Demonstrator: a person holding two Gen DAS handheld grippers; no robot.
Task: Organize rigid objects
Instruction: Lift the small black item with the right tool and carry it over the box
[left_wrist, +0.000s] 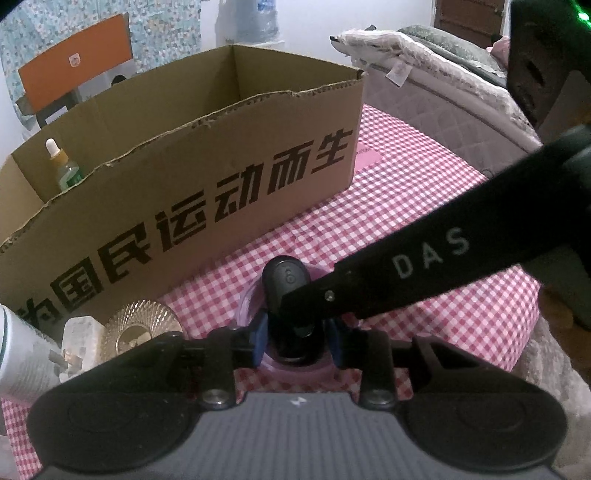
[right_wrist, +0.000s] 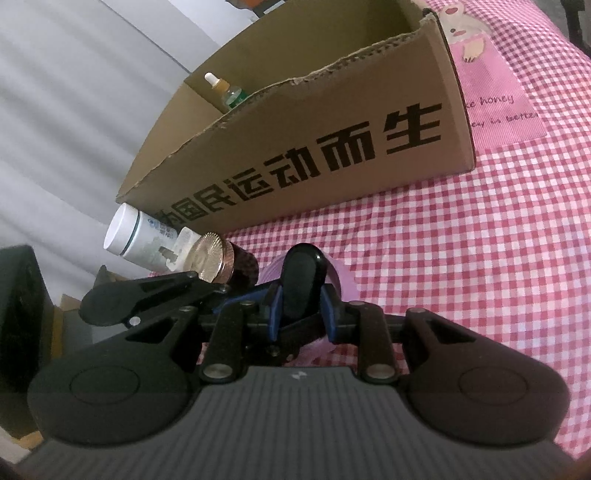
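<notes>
A black oval device (left_wrist: 284, 284) stands upright in a pink see-through cup (left_wrist: 248, 306) on the pink checked cloth. My left gripper (left_wrist: 295, 343) has its blue pads pressed on the cup's two sides. The right gripper (left_wrist: 295, 299) reaches in from the right as a black finger marked DAS, touching the device. In the right wrist view the right gripper (right_wrist: 301, 310) is shut on the black device (right_wrist: 303, 273), with the pink cup (right_wrist: 343, 280) behind it. A left gripper finger (right_wrist: 147, 295) lies at the left.
An open cardboard box (left_wrist: 221, 177) with black lettering stands just behind, with a dropper bottle (left_wrist: 62, 166) in its left corner. Left of the cup lie a gold-lidded dark jar (right_wrist: 218, 262), a white plug (right_wrist: 181, 247) and a white bottle (right_wrist: 136, 236). A quilted mattress (left_wrist: 443, 110) lies far right.
</notes>
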